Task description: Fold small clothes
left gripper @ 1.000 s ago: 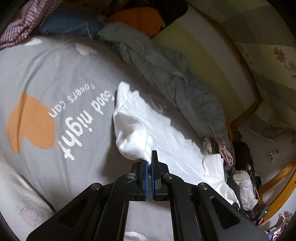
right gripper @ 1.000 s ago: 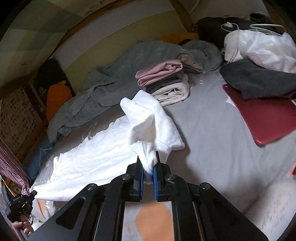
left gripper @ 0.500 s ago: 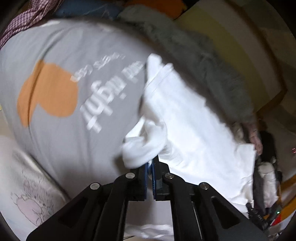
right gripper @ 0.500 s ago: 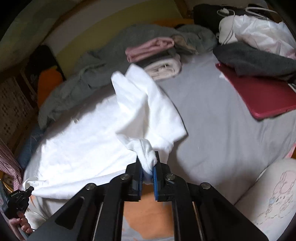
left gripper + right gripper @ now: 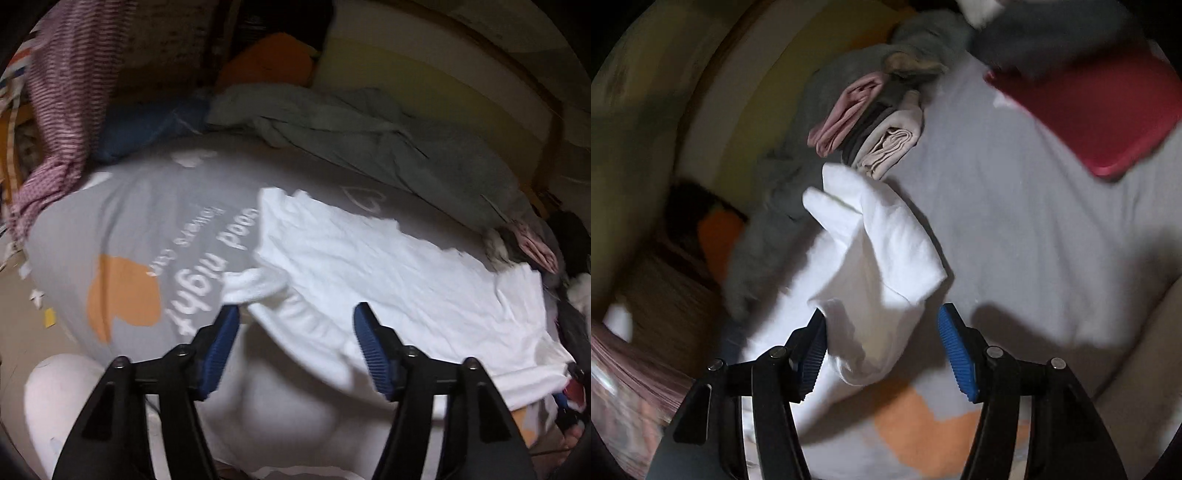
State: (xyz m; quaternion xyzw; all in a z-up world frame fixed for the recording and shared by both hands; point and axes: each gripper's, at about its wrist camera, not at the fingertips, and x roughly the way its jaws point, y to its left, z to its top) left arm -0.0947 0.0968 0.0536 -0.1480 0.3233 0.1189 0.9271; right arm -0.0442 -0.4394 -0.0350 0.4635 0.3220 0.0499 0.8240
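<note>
- White shirt (image 5: pixel 388 266) lies spread across a grey bedcover (image 5: pixel 155 221), its body flat and wrinkled, one bunched sleeve end (image 5: pixel 255 284) resting by the white lettering printed on the cover.
- In the right wrist view the same shirt (image 5: pixel 882 251) shows a raised fold, and a loose end of it hangs down between the blue pads of the right gripper (image 5: pixel 882 328).
- Left gripper (image 5: pixel 295 321) has just been opening; its jaws stand wide apart, with the shirt's edge lying in the gap and neither pad pressing on it.
- Right gripper has just been opening too; its jaws are apart, the cloth touching or just beside the left pad, not clamped.
- A stack of folded clothes (image 5: pixel 871 125), pink on top, sits beyond the shirt.
- A red flat case (image 5: pixel 1100 107) lies on the cover to the right.
- A crumpled grey-green blanket (image 5: pixel 369 147) runs along the far side of the bed.
- An orange shape (image 5: pixel 122 295) is printed on the cover.
</note>
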